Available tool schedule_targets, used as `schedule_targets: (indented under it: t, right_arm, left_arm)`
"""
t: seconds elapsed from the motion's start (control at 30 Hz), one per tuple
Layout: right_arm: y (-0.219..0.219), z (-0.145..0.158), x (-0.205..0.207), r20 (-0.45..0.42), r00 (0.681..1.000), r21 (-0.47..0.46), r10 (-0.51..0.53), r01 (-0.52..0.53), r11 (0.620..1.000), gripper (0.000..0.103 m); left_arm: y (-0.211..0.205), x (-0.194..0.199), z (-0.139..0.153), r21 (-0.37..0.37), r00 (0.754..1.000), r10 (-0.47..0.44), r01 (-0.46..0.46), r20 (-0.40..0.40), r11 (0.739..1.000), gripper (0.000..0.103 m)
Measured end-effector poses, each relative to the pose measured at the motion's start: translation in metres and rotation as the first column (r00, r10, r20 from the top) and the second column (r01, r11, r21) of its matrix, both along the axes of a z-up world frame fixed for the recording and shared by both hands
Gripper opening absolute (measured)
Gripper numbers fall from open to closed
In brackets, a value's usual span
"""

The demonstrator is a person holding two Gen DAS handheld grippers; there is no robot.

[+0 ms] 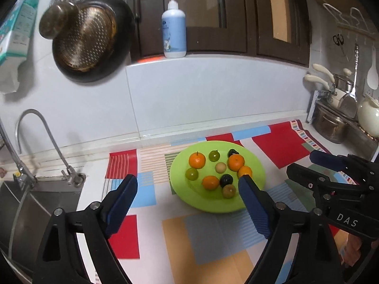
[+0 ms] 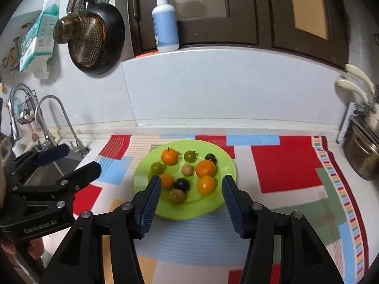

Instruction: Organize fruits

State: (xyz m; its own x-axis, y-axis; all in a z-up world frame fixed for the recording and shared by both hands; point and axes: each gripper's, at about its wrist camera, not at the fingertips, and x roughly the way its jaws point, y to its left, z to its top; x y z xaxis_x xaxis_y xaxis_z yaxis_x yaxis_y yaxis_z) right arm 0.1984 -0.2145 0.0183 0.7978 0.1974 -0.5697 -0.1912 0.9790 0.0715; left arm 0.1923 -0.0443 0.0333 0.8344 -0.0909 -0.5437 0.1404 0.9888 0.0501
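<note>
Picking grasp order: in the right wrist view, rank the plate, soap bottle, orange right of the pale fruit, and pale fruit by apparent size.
1. Plate
2. Soap bottle, though it stands farther back, so it may be understated
3. Orange
4. Pale fruit

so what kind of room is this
Most likely a home kitchen counter: a sink with a curved faucet on the left, a pan hanging on the wall, and pots stacked on the right.

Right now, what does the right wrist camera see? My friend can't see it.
A green plate of small orange, green and dark fruits sits on a colourful mat, framed by the open right gripper. The left gripper, also open, pokes in beside a sink.
</note>
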Motion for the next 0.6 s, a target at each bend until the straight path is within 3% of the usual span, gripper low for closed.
schedule_targets:
  t: [0.6]
  right_arm:
    - [0.001,0.01,-0.093,0.017,1.0,-0.013,-0.014,0.014,1.0,0.06]
  left_arm:
    - [0.007,-0.083,0.013,0.005,0.998,0.058,-0.058,0.036,0.998,0.098]
